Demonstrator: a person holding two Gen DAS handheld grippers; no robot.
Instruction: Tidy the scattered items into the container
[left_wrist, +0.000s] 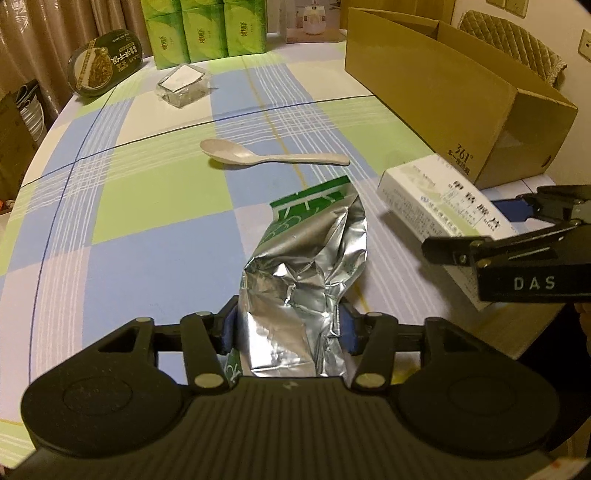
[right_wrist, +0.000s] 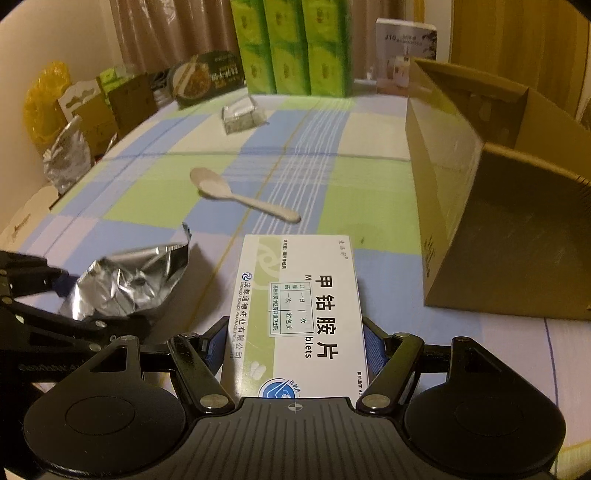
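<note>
My left gripper (left_wrist: 288, 328) is shut on a crumpled silver foil bag with a green printed face (left_wrist: 306, 266), held above the checked tablecloth. My right gripper (right_wrist: 295, 347) is shut on a white medicine box with green and black print (right_wrist: 299, 310). In the left wrist view the medicine box (left_wrist: 439, 199) and the right gripper (left_wrist: 517, 225) hang at the right, close to the cardboard box (left_wrist: 443, 92). The right wrist view has the foil bag (right_wrist: 136, 280) and the left gripper (right_wrist: 55, 291) at the left. The open cardboard box (right_wrist: 480, 192) stands to the right front.
A pale spoon (left_wrist: 269, 155) lies mid-table. Farther back sit a clear plastic tub (left_wrist: 183, 86), a dark oval food bowl (left_wrist: 105, 62) and green tissue packs (left_wrist: 207, 29). Beyond the table's left edge (right_wrist: 44, 206) stand boxes, a foil bag and a yellow bag.
</note>
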